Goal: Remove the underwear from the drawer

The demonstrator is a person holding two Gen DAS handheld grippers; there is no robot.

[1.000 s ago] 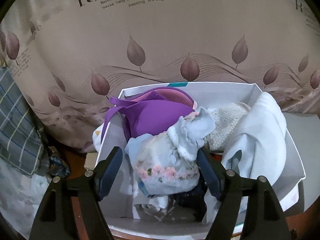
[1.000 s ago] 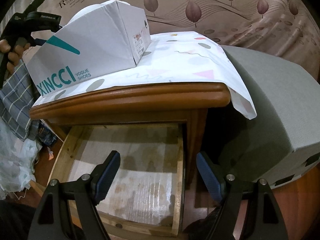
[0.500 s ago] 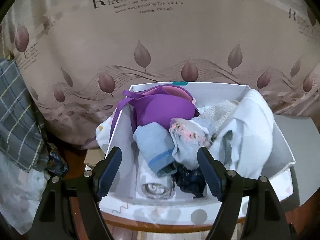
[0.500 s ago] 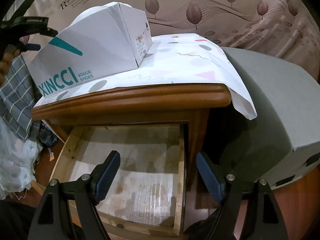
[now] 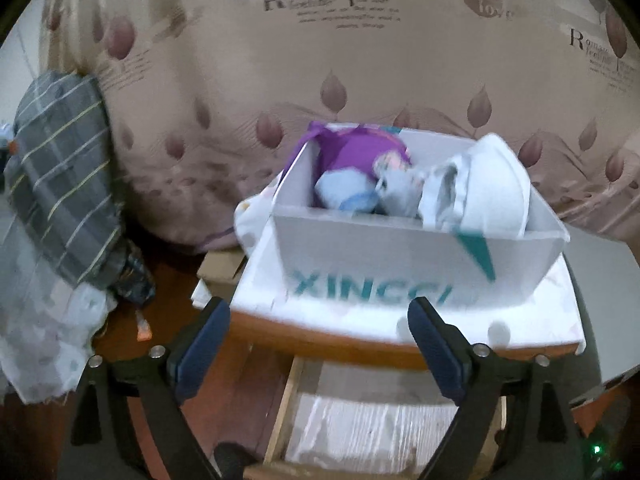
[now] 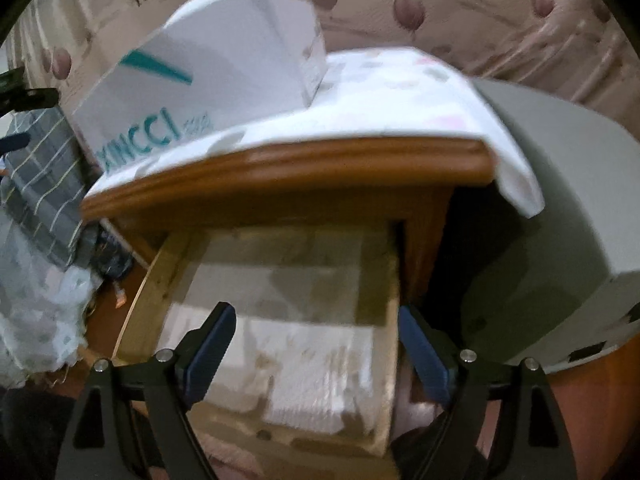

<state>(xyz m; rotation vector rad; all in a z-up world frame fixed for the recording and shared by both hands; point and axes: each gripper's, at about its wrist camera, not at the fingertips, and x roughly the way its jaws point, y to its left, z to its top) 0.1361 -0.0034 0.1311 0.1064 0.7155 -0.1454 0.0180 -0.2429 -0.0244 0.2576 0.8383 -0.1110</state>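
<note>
Both pictures are dim and a bit purple, like a room with soft indoor light. Both are smeared by motion blur. The letters on the white box (image 5: 384,264) look fuzzy, and the clothes (image 5: 380,184) inside it run together. The round lens bends everything near the edges, and the corners are black. A dark shadow lies under the tabletop (image 6: 288,168) and over the back of the drawer (image 6: 280,264).

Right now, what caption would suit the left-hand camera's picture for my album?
Open left gripper, empty, hangs before a white shoe box of underwear on a wooden nightstand, its drawer pulled out.
</note>
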